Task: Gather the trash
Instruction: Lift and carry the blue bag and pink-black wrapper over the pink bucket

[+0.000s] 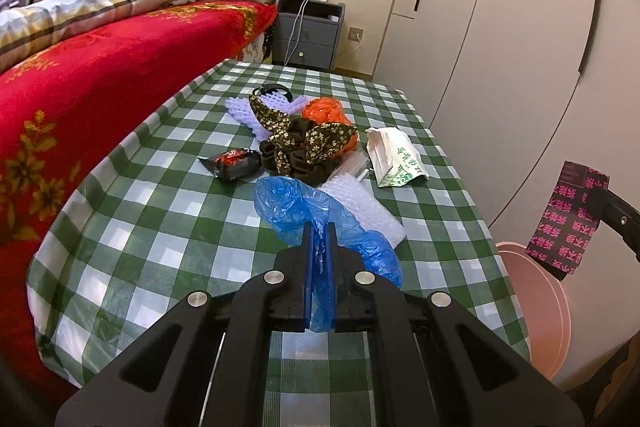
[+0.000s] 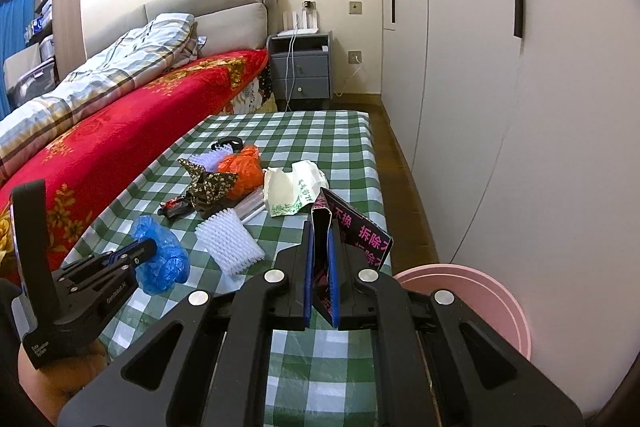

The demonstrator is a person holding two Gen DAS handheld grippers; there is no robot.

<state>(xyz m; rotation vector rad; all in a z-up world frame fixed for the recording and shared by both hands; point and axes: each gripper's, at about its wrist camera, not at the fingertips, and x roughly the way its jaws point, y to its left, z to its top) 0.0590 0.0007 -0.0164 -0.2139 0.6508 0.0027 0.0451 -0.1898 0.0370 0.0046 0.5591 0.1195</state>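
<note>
Black wrapper [image 2: 360,231] held in the right gripper [image 2: 321,227]: pink Chinese characters in repeating rows; "不换" and "拆除" read clearly in the right wrist view, the rest cut off or folded under. The same wrapper shows in the left wrist view, its characters turned sideways and not legible.

White paper bag [image 1: 394,157] on the bench: green Chinese characters beside a green plant drawing, too small to read.

Left gripper [image 2: 150,247] body: white lettering along its side, reads roughly "GenRobot.AI". A second small white label lower on the mount, illegible.

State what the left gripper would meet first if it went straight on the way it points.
Probably the white bubble wrap sheet just beyond the blue plastic bag the left gripper holds; depth is uncertain.
</note>
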